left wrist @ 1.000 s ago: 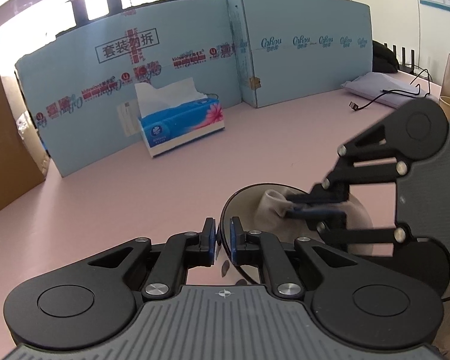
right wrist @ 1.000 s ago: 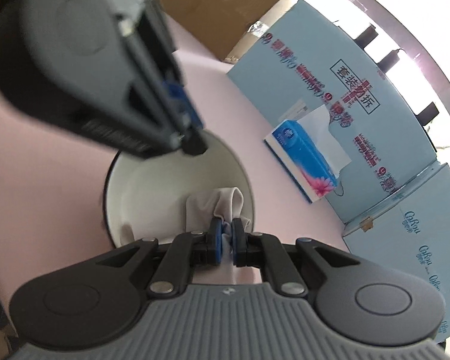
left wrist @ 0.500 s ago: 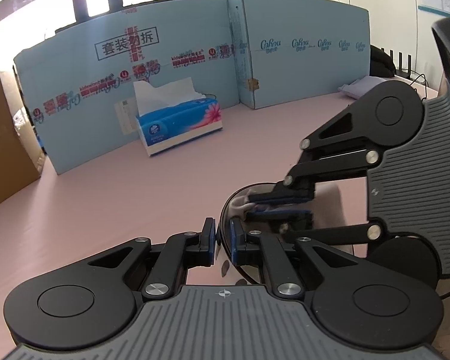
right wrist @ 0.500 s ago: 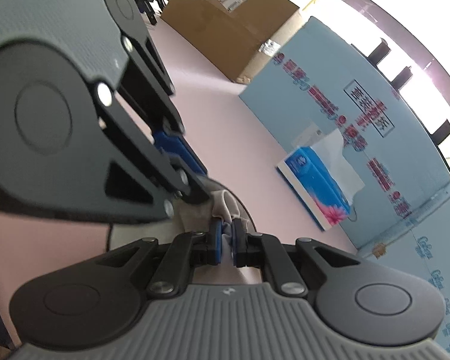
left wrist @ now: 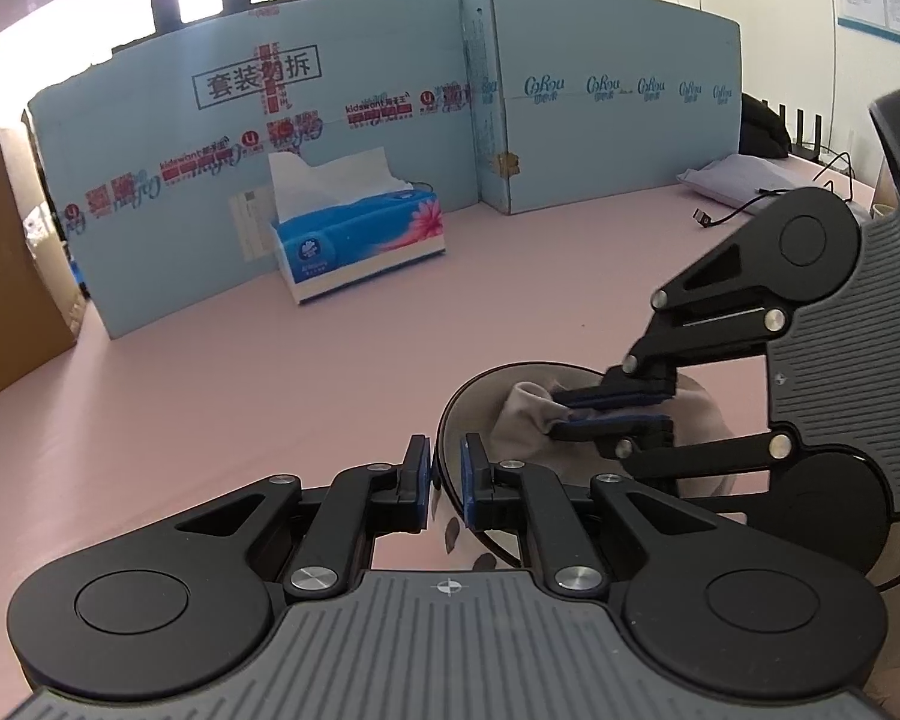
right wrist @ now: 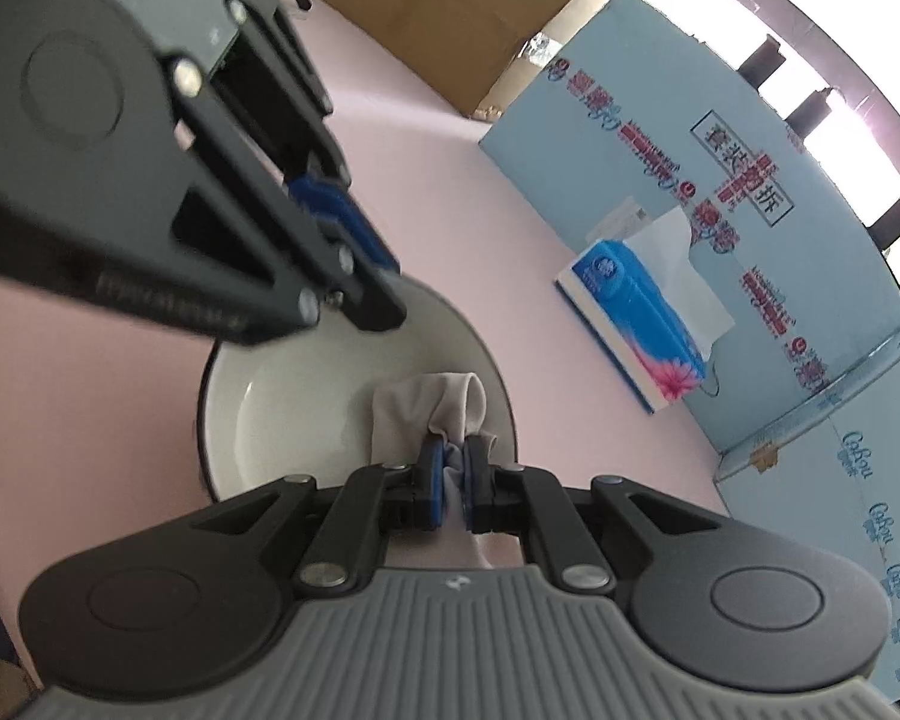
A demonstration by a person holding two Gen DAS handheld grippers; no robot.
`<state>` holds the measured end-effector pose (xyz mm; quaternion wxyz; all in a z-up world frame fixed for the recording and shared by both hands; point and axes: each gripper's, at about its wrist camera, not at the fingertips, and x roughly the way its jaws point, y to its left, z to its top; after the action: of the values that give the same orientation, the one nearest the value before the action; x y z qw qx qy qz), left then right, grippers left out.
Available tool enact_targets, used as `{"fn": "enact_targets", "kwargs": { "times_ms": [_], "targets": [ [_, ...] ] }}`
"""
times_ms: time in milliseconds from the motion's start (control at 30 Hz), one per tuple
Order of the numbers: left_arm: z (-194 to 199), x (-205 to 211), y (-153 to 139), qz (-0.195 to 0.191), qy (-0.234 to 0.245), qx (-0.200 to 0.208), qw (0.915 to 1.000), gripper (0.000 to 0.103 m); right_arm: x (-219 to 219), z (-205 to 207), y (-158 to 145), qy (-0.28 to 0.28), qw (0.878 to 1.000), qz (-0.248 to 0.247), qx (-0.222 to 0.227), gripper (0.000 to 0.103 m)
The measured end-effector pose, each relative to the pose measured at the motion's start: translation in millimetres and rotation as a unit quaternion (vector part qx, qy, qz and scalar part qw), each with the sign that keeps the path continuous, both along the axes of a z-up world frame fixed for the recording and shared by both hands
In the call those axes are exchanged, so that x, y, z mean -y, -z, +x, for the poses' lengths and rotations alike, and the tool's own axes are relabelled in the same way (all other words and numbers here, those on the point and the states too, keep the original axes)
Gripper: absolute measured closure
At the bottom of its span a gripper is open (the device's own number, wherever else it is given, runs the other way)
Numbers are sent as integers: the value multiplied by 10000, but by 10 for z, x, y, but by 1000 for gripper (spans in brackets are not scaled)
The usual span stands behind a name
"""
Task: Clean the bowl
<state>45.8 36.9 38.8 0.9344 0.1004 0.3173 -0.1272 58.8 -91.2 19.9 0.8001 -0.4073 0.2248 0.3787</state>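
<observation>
A white bowl with a dark rim sits on the pink table. My left gripper is shut on the bowl at its rim, one pad outside and one inside. In the right wrist view the same left gripper pinches the far rim. A beige cloth is bunched inside the bowl, and my right gripper is shut on it. From the left wrist view the right gripper reaches in from the right, holding the cloth against the bowl's inside.
A blue tissue box stands farther back on the table, before a light blue cardboard screen. A brown carton sits at the table's left side. A black cable and a white bag lie at the far right.
My right gripper swept the cloth toward the bowl's near left side, then back toward the middle. The left gripper kept its hold on the rim without moving.
</observation>
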Motion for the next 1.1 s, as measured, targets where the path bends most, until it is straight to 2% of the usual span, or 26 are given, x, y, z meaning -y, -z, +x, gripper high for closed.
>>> {"fn": "enact_targets", "kwargs": {
  "times_ms": [267,433,533,700,900,1100],
  "targets": [
    [-10,-28,7,-37,15,-11,10000,89,29,23,-37,114,9993,23,-354,97],
    [-6,-42,22,-28,15,-39,10000,88,73,143,-60,254,9943,233,-1008,96],
    [-3,-46,38,-19,10,-59,10000,87,110,268,-78,345,9857,452,-1586,95],
    [19,-72,79,-57,6,-105,9999,85,114,400,-84,366,9716,696,-2230,93],
    [32,-109,122,-88,-27,-160,9998,84,57,409,-95,394,9653,896,-2420,92],
    [18,-200,72,-207,-109,-70,9997,84,-42,424,-107,540,9708,886,-2163,94]
  ]
}}
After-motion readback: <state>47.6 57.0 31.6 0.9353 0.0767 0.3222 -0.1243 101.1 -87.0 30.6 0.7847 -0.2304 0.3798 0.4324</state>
